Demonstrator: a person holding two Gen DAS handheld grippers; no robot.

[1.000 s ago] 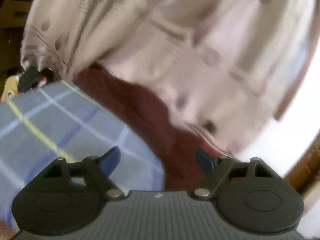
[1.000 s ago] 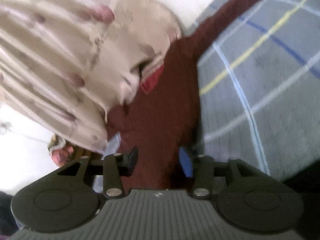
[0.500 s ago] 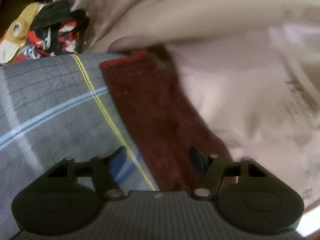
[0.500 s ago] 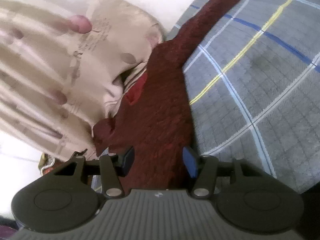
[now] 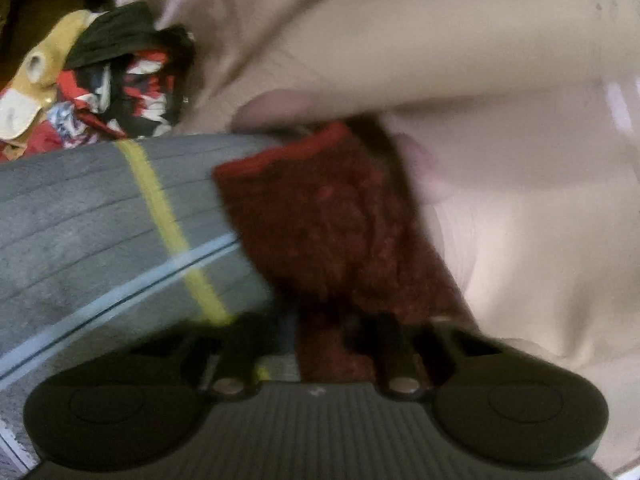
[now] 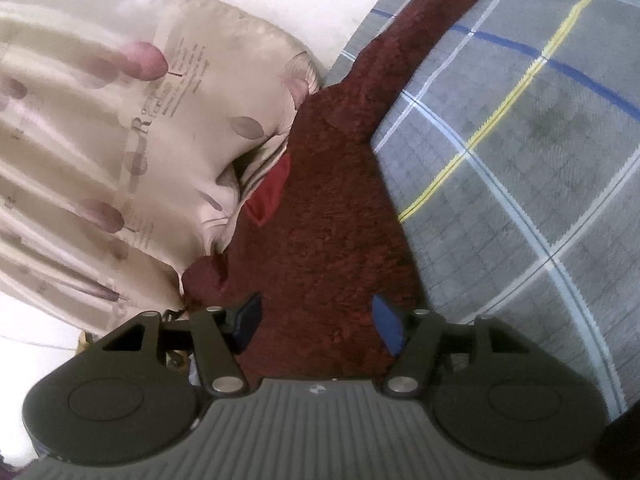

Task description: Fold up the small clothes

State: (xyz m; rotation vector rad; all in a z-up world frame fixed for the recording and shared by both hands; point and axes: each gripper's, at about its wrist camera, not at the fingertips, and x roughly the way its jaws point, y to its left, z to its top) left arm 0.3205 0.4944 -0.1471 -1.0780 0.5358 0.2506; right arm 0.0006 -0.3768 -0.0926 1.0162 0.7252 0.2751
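While one maroon garment [image 5: 336, 232] lies flat, left hand-held gripper [image 5: 320, 332] just pinched it, right hand-held gripper [image 6: 316, 320] spreading.

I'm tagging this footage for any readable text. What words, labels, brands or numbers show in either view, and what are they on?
Nothing can be quoted in full.
Beige patterned cloth, right wrist view: a large printed word starting with "R", the rest blurred; the smaller lines of print beside it are too small to read.
Right gripper: a small round emblem on its body, too small to read.
Left wrist view: blurred, no text to make out.
Dark red garment and plaid sheet: no text.
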